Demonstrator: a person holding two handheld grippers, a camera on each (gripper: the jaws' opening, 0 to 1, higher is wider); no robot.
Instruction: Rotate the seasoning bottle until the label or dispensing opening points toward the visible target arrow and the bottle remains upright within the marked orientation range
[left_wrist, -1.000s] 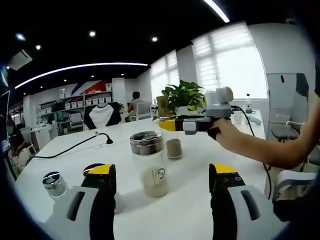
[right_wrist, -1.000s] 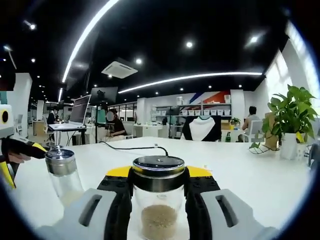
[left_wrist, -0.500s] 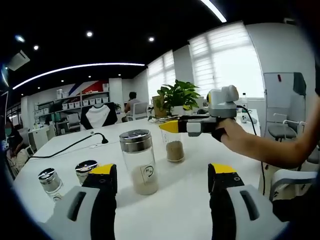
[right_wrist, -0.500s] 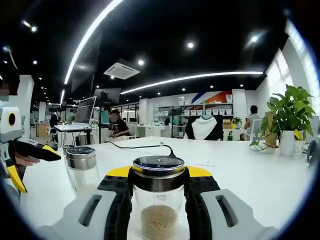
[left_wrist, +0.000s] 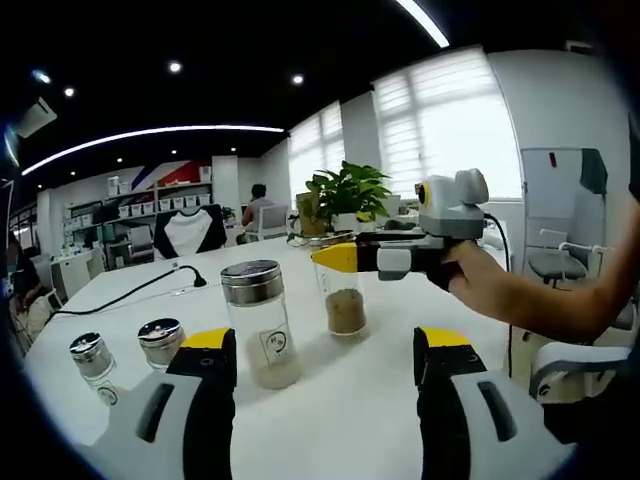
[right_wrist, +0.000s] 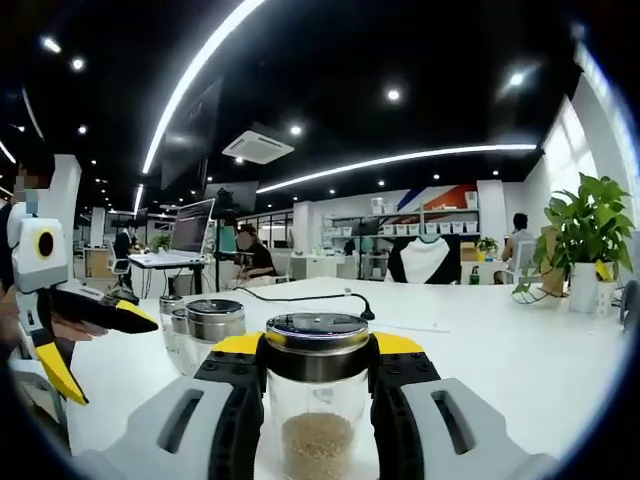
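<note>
My right gripper is shut on the steel-lidded neck of a glass seasoning bottle with brown grains in it, and the bottle is upright. In the left gripper view, that same right gripper holds the bottle from the top, its base at or just over the white table. My left gripper is open and holds nothing. A taller labelled bottle stands just ahead of its left jaw. The left gripper also shows open at the left of the right gripper view.
Two small steel-capped bottles stand at the table's left, and the bottle group also appears in the right gripper view. A black cable runs across the far table. A potted plant stands behind. A person's forearm reaches in from the right.
Both views have swung, so the standing bottles sit elsewhere in frame and a second small bottle has come into sight. The right gripper keeps its hold on the bottle.
</note>
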